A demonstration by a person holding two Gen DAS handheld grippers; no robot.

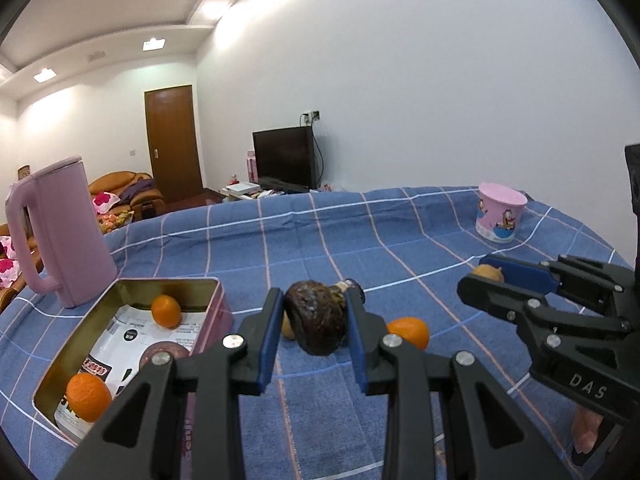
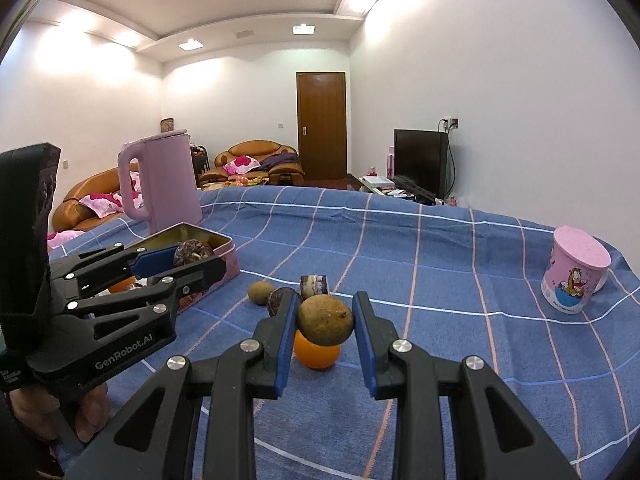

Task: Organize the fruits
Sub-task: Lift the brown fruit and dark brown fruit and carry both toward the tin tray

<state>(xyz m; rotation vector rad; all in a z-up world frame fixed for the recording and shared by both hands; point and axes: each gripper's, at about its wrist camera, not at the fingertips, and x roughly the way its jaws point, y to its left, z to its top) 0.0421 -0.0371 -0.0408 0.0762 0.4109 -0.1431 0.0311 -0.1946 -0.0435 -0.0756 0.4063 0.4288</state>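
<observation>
We had the left gripper (image 1: 316, 322) clamped on a dark wrinkled fruit (image 1: 316, 320), just right of the tin (image 1: 56, 364) holding two oranges (image 1: 166, 311). Right gripper (image 2: 325, 322) pinched a brown round fruit (image 2: 325, 319) above a loose orange (image 2: 316, 354).

"DAS" on right gripper (image 1: 486, 276); "GenRobot.AI" on left gripper (image 2: 192, 260)
</observation>
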